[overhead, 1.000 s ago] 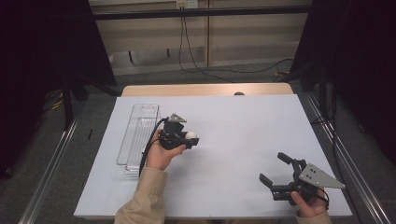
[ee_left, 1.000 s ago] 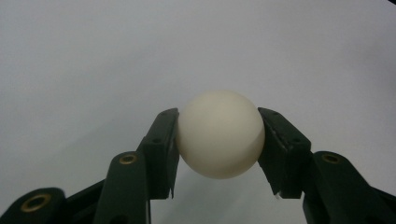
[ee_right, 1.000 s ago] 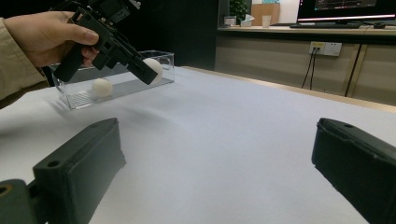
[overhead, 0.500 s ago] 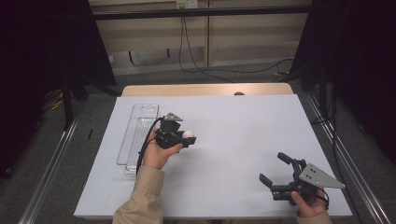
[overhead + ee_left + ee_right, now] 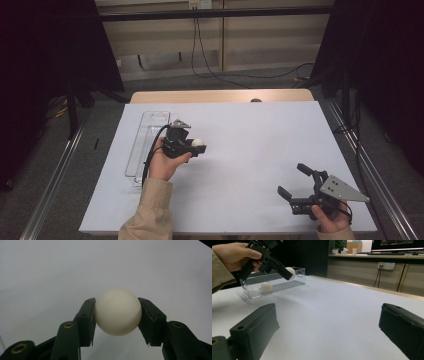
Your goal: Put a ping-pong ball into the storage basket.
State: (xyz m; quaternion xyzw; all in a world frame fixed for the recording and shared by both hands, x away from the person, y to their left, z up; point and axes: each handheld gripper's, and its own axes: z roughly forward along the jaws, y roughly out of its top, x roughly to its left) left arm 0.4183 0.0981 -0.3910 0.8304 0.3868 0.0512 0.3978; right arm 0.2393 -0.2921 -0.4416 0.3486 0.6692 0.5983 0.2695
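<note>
Ball (image 5: 118, 315) sits pinched between the two black jaws of the left claw (image 5: 196, 148), cream-white and round, the pads pressing on its two sides in the left gripper view. From the high view this ball (image 5: 198, 143) is held above the white bench (image 5: 260, 150), a little left of the sheet's middle, at about 3 o'clock from the clear tray (image 5: 148, 145) and just beside it. The person's left hand (image 5: 162, 162) wraps the gripper body from below, a tan sleeve (image 5: 147, 212) running down to the bottom edge.

In the right gripper view the held ball (image 5: 290, 273) shows up against the tray's (image 5: 274, 281) far end, and a second ball (image 5: 266, 286) lies inside the tray on its floor, nearer the close end. Whether the held ball is over the tray or beside it cannot be told from that view.

Right claw (image 5: 296, 181) lies at about 5 o'clock on the bench, well apart from the tray and the left hand. Its jaws stand spread wide with only bare white surface between them, and the right hand (image 5: 330, 220) grips it near the bottom edge. A grey three-cornered plate (image 5: 342, 189) tops that gripper.
</note>
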